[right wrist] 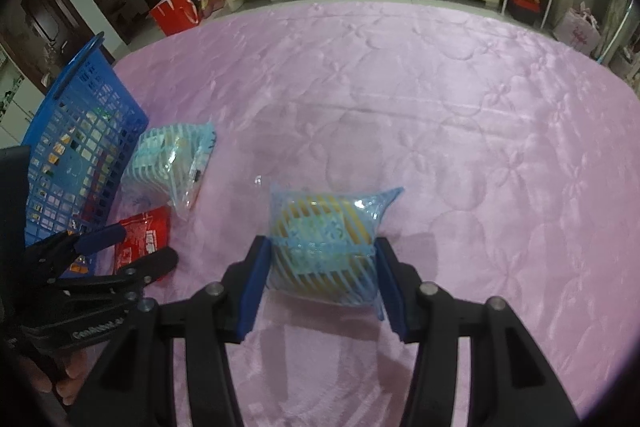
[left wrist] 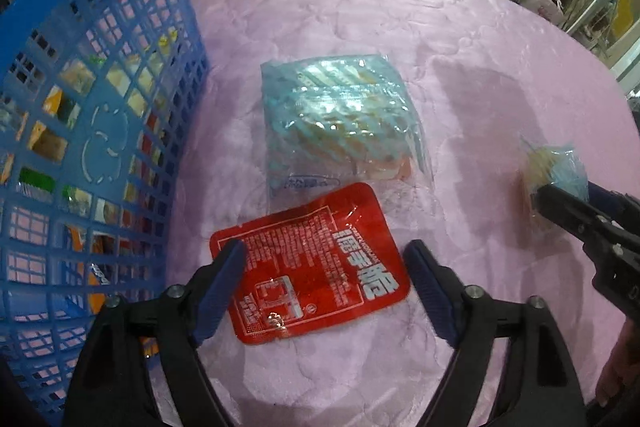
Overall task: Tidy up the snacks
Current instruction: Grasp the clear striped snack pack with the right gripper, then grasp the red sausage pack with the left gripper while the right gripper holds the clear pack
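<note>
Snack sorting, pick-up step: two packets being taken for the blue basket (left wrist: 100, 115).
Left gripper (left wrist: 326, 267) spread wide, straddling red packet (left wrist: 308, 263) beside the basket at the bedspread's (right wrist: 440, 131) left edge; right gripper (right wrist: 323, 279) clamped on striped blue packet (right wrist: 324, 247), mid-bedspread. Next, by judgement: close left, lift both.

Both wrist views look down, close over the pink quilt (left wrist: 460, 39), sharing the blue basket (right wrist: 86, 131).

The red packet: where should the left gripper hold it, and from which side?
The red packet lies flat on the pink cover, so come from above. Grip across its short width, where the open left gripper already straddles it; its fingers should pinch both long edges.
</note>
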`<state>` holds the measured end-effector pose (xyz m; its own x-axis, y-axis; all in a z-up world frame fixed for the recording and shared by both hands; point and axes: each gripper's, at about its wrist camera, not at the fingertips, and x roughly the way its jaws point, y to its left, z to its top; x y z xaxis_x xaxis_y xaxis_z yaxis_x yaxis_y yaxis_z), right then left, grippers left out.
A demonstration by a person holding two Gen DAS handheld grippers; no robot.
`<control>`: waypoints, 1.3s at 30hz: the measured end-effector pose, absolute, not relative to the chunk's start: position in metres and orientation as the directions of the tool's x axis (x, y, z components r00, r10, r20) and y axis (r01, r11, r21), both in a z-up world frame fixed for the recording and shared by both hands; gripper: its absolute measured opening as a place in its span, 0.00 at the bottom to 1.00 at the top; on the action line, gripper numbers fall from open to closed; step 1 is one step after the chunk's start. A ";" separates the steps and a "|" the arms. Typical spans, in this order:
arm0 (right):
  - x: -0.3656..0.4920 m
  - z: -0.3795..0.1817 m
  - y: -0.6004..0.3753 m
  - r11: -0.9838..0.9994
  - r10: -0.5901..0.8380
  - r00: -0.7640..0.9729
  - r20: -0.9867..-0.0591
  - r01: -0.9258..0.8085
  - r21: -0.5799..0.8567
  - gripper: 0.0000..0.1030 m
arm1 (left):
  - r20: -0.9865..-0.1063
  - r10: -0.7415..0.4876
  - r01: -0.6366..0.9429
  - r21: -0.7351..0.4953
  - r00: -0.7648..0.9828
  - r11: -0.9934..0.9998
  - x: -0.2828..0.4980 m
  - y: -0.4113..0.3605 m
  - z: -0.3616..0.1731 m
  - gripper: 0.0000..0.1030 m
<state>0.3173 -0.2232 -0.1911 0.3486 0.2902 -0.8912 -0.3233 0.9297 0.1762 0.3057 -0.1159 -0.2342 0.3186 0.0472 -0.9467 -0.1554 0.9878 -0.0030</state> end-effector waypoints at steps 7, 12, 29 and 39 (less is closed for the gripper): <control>0.322 -0.187 -0.221 0.929 0.297 0.342 -0.891 -0.319 0.187 0.55 | -0.948 0.041 -0.179 -0.017 0.316 0.984 0.318 -0.119 -0.230 0.62; 0.317 -0.179 -0.226 0.922 0.313 0.361 -0.879 -0.337 0.190 0.55 | -0.948 0.033 -0.151 -0.015 0.316 0.988 0.320 -0.120 -0.223 0.41; 0.293 -0.173 -0.226 0.913 0.339 0.351 -0.873 -0.348 0.214 0.55 | -0.910 -0.059 -0.091 -0.105 0.409 0.990 0.277 -0.106 -0.186 0.11; 0.256 -0.124 -0.215 0.924 0.322 0.412 -0.853 -0.334 0.187 0.55 | -0.856 -0.128 0.017 -0.138 0.500 0.990 0.234 -0.100 -0.142 0.11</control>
<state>0.2559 -0.2146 -0.1238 0.4118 0.3215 -0.8527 -0.3340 0.9238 0.1870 0.2342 -0.1003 -0.1416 0.5003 -0.1280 -0.8563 0.0170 0.9903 -0.1381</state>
